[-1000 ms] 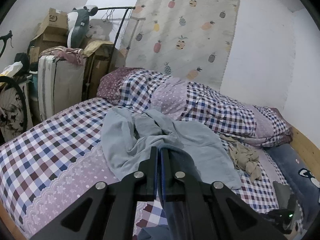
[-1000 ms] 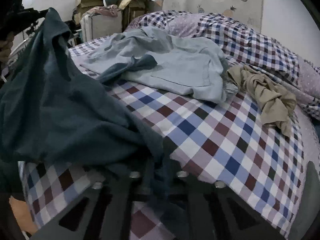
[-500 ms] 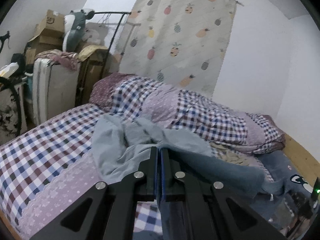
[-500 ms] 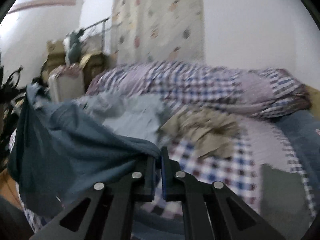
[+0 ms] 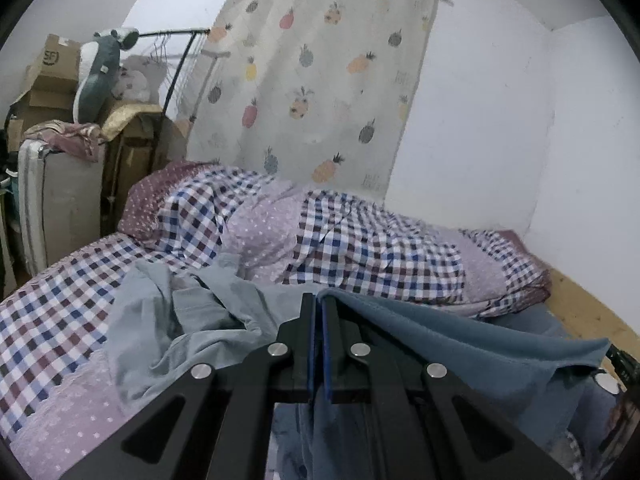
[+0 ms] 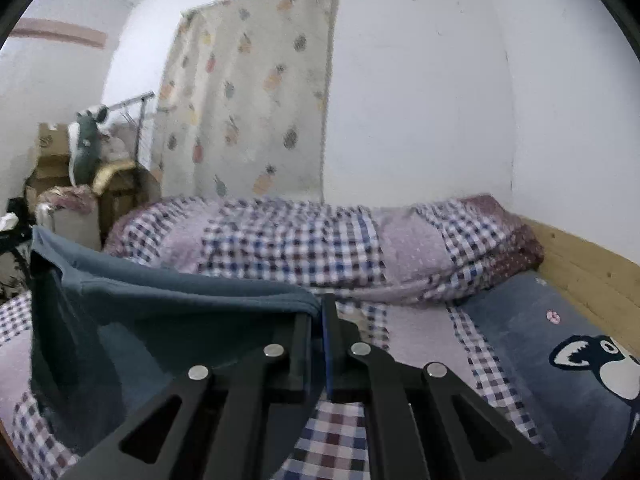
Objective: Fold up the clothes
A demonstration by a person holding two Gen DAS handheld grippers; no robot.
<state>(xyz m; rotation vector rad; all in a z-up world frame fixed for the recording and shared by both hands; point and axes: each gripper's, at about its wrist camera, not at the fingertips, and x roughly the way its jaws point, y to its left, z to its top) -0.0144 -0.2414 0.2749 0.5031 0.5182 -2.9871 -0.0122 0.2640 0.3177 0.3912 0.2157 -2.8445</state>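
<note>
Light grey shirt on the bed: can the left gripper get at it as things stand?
Probably not yet. The left gripper is shut on the dark blue garment, stretched to the right gripper. The light grey shirt lies uncovered just beyond.

I see a shirt (image 5: 172, 320) crumpled on the bed (image 5: 52, 320) at lower left of my left view, a rolled quilt (image 5: 360, 248) behind it along the wall. Between my claws a garment (image 5: 460, 344) hangs stretched above the bed; boxes (image 5: 52, 80) stack at upper left.
</note>
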